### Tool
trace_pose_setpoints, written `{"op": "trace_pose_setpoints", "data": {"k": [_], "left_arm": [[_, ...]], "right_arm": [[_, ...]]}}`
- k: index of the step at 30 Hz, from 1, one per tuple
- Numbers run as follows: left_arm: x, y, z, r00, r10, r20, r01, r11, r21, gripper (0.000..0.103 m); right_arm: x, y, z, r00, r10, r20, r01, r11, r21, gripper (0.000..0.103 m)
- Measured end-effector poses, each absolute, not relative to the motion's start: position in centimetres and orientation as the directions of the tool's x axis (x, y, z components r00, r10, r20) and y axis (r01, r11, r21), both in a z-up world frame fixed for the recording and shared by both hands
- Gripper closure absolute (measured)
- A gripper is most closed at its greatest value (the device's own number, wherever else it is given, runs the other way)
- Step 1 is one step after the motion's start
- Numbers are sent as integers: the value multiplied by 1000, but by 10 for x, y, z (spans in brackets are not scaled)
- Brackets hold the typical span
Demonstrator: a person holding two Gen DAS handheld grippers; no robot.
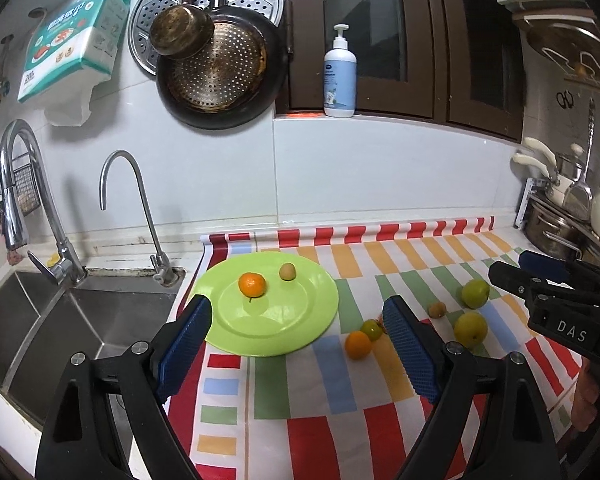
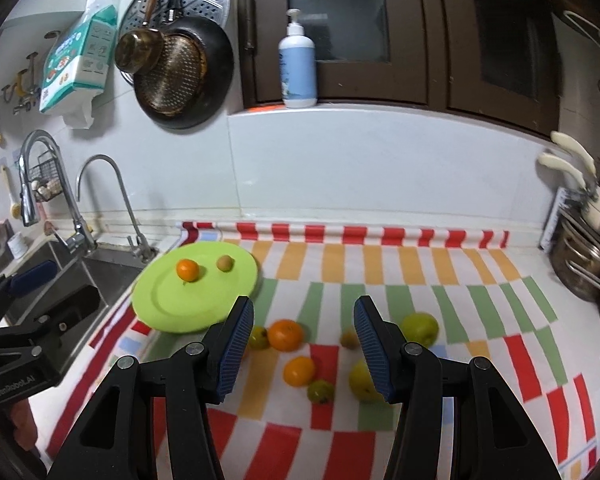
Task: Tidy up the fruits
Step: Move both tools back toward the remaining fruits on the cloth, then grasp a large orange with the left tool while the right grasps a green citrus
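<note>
A lime-green plate [image 1: 268, 320] [image 2: 180, 304] lies on the striped cloth beside the sink. It holds a mandarin [image 1: 252, 284] [image 2: 188, 270] and a small tan fruit [image 1: 288, 271] [image 2: 224, 263]. Loose on the cloth to its right are two oranges [image 2: 286, 335] [image 2: 299, 371], small green fruits [image 2: 259, 338] [image 2: 321, 391], a small brown fruit [image 2: 349, 339], a green apple [image 2: 420, 328] [image 1: 475, 293] and a yellow apple [image 2: 362, 380] [image 1: 470, 328]. My left gripper [image 1: 298, 308] hangs open over the plate's near edge, holding nothing. My right gripper [image 2: 304, 308] hovers open above the loose fruit, apart from it.
A steel sink [image 1: 60, 328] with two taps [image 1: 132, 208] lies left of the plate. Pots and utensils [image 1: 560, 216] crowd the right end of the counter. Pans [image 1: 216, 68] hang on the tiled wall, and a soap bottle [image 1: 340, 76] stands on the window ledge.
</note>
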State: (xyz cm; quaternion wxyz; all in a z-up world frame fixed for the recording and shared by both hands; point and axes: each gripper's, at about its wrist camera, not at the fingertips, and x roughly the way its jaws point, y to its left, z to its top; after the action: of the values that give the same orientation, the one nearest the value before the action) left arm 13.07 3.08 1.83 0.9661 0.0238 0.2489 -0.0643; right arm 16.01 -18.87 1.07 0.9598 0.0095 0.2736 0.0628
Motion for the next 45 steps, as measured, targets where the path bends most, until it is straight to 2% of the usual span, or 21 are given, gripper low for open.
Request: {"op": "trace_pose_setpoints", "data": {"k": [13,21,32,36,45], "left_arm": [[126,12,-17,846,-138,-515,193,980,56,15],[133,6,-42,806,-170,-567,240,969,52,16],[168,-5,-64,769,-214,-602,302,952,48,31],[184,-12,-73,745,-227,-628,330,943,50,33],[211,-29,-92,686,-261,-679,373,928,20,41]], "right_arm": [[139,-210,-30,808,28,-589,-21,1000,19,50],[140,-200,-56,773,77,-630,-91,996,10,50],[169,-192,-84,712,124,-692,-136,990,38,50],[180,-190,-93,690,132,-711,-143,989,45,50],[201,-194,-110,654,146,-743,-143,987,68,58]]}}
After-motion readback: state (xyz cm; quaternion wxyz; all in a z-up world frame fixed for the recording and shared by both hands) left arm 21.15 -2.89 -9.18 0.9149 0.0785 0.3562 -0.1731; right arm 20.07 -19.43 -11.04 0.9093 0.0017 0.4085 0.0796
